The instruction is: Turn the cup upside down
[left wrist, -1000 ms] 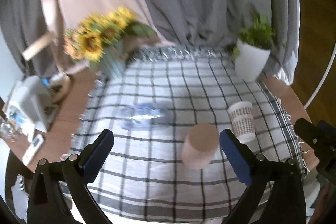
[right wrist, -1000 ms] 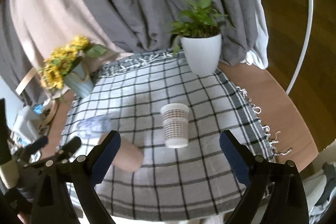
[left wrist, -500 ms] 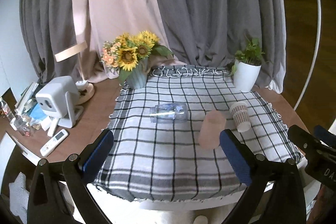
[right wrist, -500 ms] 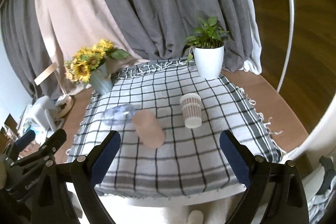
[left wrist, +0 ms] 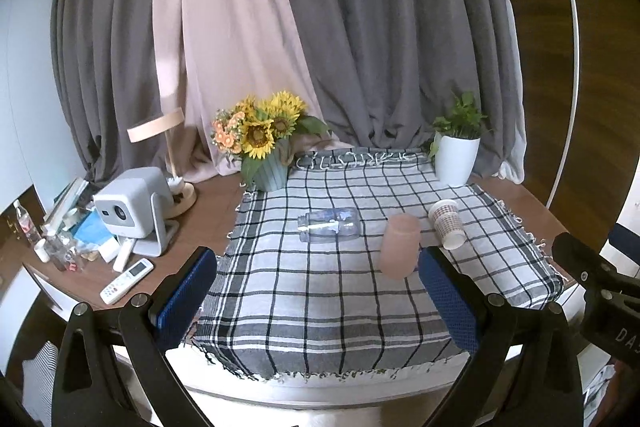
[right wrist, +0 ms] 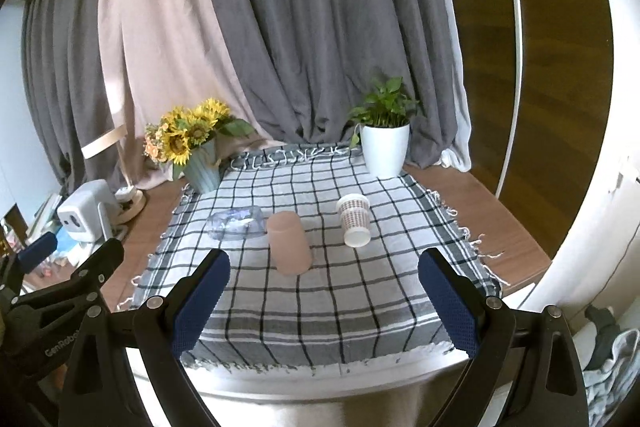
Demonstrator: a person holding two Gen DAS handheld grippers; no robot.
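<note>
A pink cup (left wrist: 399, 247) stands mouth-down on the checked cloth (left wrist: 312, 307), right of centre; it also shows in the right wrist view (right wrist: 289, 243). A patterned paper cup (left wrist: 447, 223) stands mouth-down just right of it, also in the right wrist view (right wrist: 353, 221). My left gripper (left wrist: 318, 303) is open and empty, held back over the near table edge. My right gripper (right wrist: 326, 303) is open and empty, also back from the cups.
A clear plastic bottle (left wrist: 330, 225) lies on its side left of the pink cup. A sunflower vase (left wrist: 264, 143) and a white potted plant (left wrist: 458, 153) stand at the back. A projector (left wrist: 130, 207), a lamp and a remote (left wrist: 126, 279) crowd the left.
Both grippers have pulled back and up from the table, so the cups look smaller and farther. The cups and bottle have not moved.
</note>
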